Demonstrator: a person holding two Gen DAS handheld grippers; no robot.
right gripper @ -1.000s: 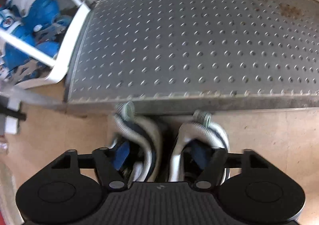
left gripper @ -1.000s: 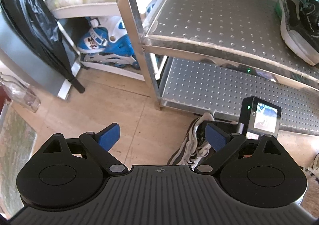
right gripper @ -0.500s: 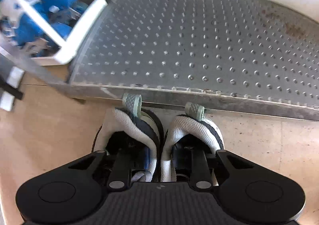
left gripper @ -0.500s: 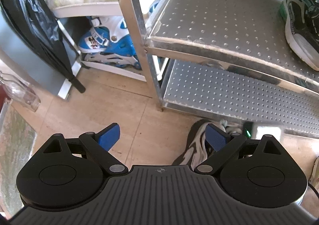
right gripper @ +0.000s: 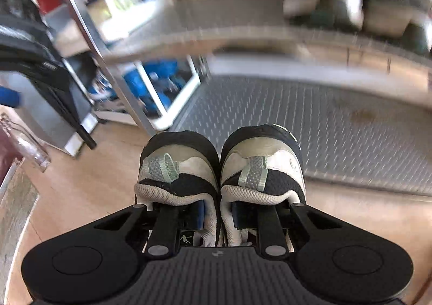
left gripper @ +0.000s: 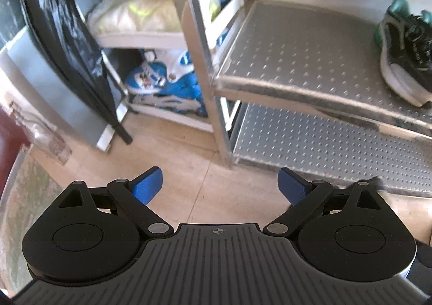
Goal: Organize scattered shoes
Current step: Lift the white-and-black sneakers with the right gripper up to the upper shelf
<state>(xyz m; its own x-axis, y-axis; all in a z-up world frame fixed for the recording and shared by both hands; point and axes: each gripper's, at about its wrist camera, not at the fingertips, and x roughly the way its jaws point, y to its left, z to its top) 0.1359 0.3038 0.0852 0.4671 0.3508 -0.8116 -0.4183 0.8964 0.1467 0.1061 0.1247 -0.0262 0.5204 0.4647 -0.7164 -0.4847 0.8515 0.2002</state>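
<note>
The right gripper (right gripper: 217, 214) has closed on a pair of white-and-black shoes (right gripper: 220, 170): a second ago its fingers stood apart, one inside each shoe, with the pair resting on the floor against the front edge of the rack's (left gripper: 208, 67) lower shelf (left gripper: 324, 143); now the inner walls of both shoes are pinched together between the pads. The pair hangs clear of the floor, heels toward the rack, in front of that lower shelf and still below the upper shelf (left gripper: 297, 45). The background is streaked with motion, which fits a quick lift. In the left wrist view the shoes that lay on the floor before the rack are gone. This suggests that pick-up is done and placing remains; either shelf has bare room. The left gripper (left gripper: 220, 186) hangs over the floor before the rack's left post, its blue pads wide apart with nothing between them. Counted: two shoes in the held pair; on the upper shelf, at the right, one dark sneaker (left gripper: 405, 56) with teal trim is clear in the left view, and the right view blurs what looks like two there. The rack shows two shelves. Left of the rack stands a white unit holding blue skates (left gripper: 164, 83), number unclear.
</note>
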